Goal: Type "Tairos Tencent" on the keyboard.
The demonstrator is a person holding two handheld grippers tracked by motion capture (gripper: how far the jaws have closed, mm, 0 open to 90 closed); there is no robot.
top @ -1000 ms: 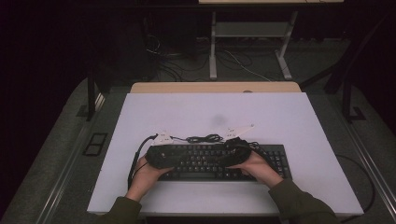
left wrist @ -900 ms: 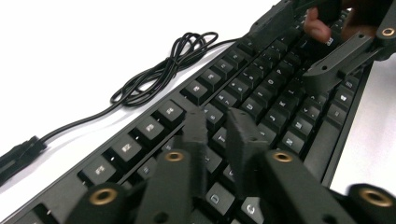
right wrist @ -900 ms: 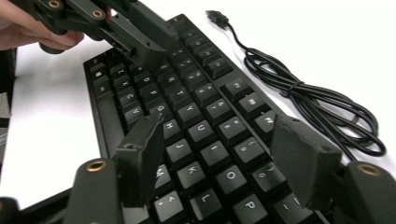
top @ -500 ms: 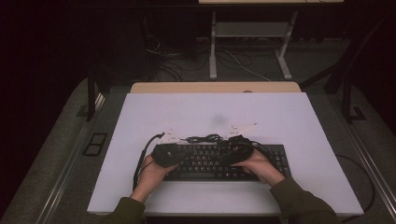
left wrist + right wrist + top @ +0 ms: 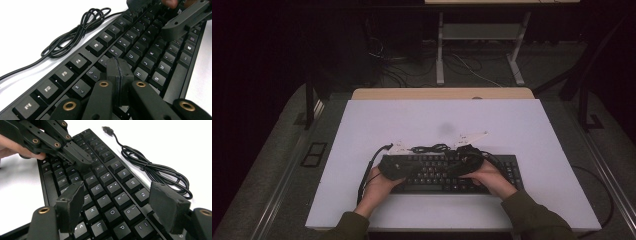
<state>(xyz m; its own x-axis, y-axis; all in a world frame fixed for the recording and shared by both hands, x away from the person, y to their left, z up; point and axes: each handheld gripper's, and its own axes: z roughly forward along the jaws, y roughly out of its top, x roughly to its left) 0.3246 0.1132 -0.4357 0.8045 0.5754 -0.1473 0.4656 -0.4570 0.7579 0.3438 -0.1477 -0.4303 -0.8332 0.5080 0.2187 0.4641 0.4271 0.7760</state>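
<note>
- My left tongs (image 5: 117, 82), at the bottom middle of the left gripper view, are pressed fully shut on nothing, tip resting among the keys around T and Y; I'd press with that closed tip straight down, one key only.
- My right tongs (image 5: 120, 207) gape wide over the J-K-L keys, holding nothing; I'd keep them lifted clear.
- The keyboard (image 5: 492, 172) lies low centre in the high view; its coiled cable (image 5: 432, 148) sits just behind.
</note>
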